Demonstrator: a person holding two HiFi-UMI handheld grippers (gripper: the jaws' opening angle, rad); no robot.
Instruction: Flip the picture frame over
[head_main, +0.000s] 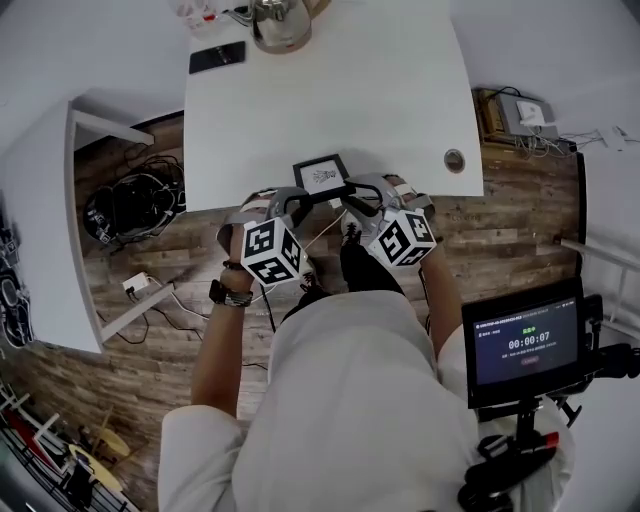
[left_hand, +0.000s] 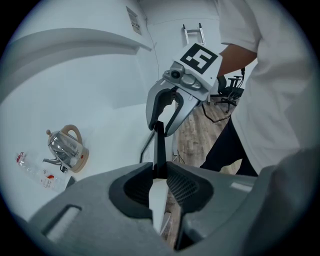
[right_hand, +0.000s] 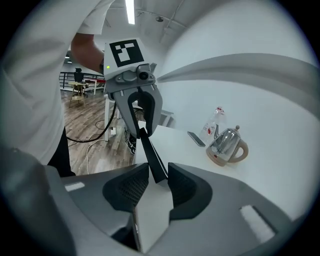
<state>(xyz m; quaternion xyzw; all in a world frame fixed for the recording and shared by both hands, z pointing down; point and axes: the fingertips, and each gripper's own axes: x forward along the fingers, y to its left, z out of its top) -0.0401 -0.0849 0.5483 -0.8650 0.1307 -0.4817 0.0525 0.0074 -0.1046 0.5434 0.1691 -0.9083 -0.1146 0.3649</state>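
A black picture frame (head_main: 322, 174) with a white print stands at the near edge of the white table (head_main: 400, 90), held between both grippers. My left gripper (head_main: 299, 202) grips its left near corner and my right gripper (head_main: 351, 193) its right near corner. In the left gripper view the frame (left_hand: 159, 145) runs edge-on between my pads (left_hand: 182, 187), with the right gripper (left_hand: 170, 102) at its far end. In the right gripper view the frame (right_hand: 151, 157) sits between the pads (right_hand: 181, 189) and the left gripper (right_hand: 139, 112) clamps the opposite end.
A steel kettle (head_main: 280, 22), a dark phone (head_main: 217, 57) and a small bottle (head_main: 195, 12) lie at the table's far side. A round grommet (head_main: 454, 160) sits near the right edge. Cables (head_main: 135, 205) lie on the wooden floor at left. A timer screen (head_main: 525, 342) stands at right.
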